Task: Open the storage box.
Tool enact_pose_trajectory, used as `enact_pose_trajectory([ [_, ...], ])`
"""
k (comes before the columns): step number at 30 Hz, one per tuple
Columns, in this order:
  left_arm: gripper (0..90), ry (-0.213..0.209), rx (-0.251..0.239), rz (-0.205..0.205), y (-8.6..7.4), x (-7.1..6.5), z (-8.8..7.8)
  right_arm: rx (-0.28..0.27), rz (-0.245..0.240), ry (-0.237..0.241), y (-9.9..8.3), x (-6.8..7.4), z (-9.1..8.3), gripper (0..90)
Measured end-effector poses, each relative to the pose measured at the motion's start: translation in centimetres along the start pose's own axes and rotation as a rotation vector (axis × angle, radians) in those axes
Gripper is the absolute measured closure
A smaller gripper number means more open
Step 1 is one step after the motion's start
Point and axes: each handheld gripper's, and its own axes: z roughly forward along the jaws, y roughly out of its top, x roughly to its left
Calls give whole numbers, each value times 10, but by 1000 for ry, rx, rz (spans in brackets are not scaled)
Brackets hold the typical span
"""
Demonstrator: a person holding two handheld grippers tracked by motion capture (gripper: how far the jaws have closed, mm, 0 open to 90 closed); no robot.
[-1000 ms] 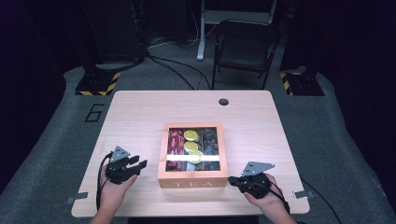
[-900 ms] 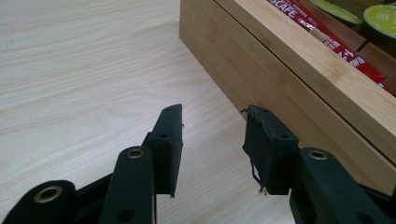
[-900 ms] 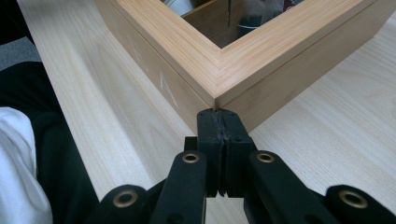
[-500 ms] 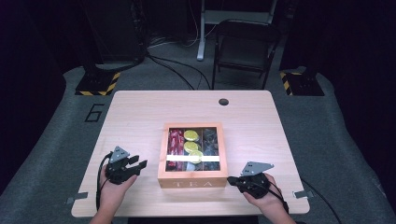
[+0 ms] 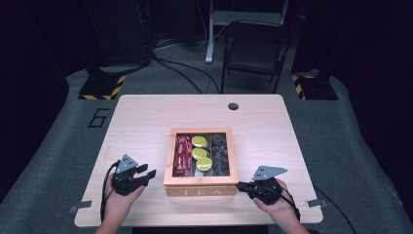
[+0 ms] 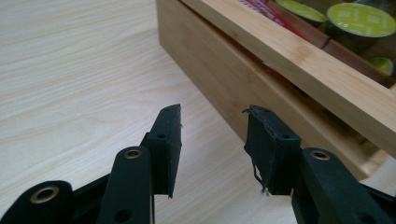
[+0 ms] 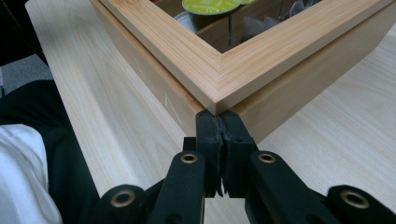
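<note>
A wooden tea box (image 5: 200, 187) marked TEA stands mid-table, with red packets (image 5: 182, 156), lime-green capsules (image 5: 199, 153) and dark items showing through its framed top. My left gripper (image 5: 150, 174) lies to the left of the box, near its front corner. In the left gripper view it (image 6: 212, 112) is open and holds nothing, and the box's side wall (image 6: 261, 88) runs ahead on the right. My right gripper (image 5: 241, 186) is at the box's front right corner. There its jaws are shut on nothing (image 7: 219, 116), tips just under the lid's corner (image 7: 217, 100).
The light wooden table (image 5: 141, 126) has a round cable hole (image 5: 233, 106) at the back. A dark chair (image 5: 255, 48) stands behind it on grey floor. The person's dark and white clothing (image 7: 23, 177) lies at the table's near edge.
</note>
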Motion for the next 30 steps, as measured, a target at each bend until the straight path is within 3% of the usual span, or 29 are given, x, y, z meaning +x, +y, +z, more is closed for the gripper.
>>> enact_pose_trajectory([
  [3, 553, -35, -10, -18, 1, -4, -3, -14, 9, 6, 2, 0, 0, 873],
  [8, 561, -55, -25, -18, 4, -11, -8, -45, 18, 28, 8, -2, 0, 873],
  [12, 566, -72, -13, 14, 4, -18, -8, -65, 34, 27, 12, -2, -2, 874],
  [18, 570, -89, -3, 73, 5, -33, -7, -86, 18, 34, 18, -4, -1, 876],
  [24, 567, -141, -22, 89, 12, -49, -9, -85, 16, 41, 20, -4, 0, 875],
  [27, 567, -149, -25, 104, 15, -53, -11, -86, 16, 43, 20, -4, 0, 875],
  [30, 597, -144, -23, 89, 18, -56, -13, -88, 9, 39, 21, -5, 0, 876],
])
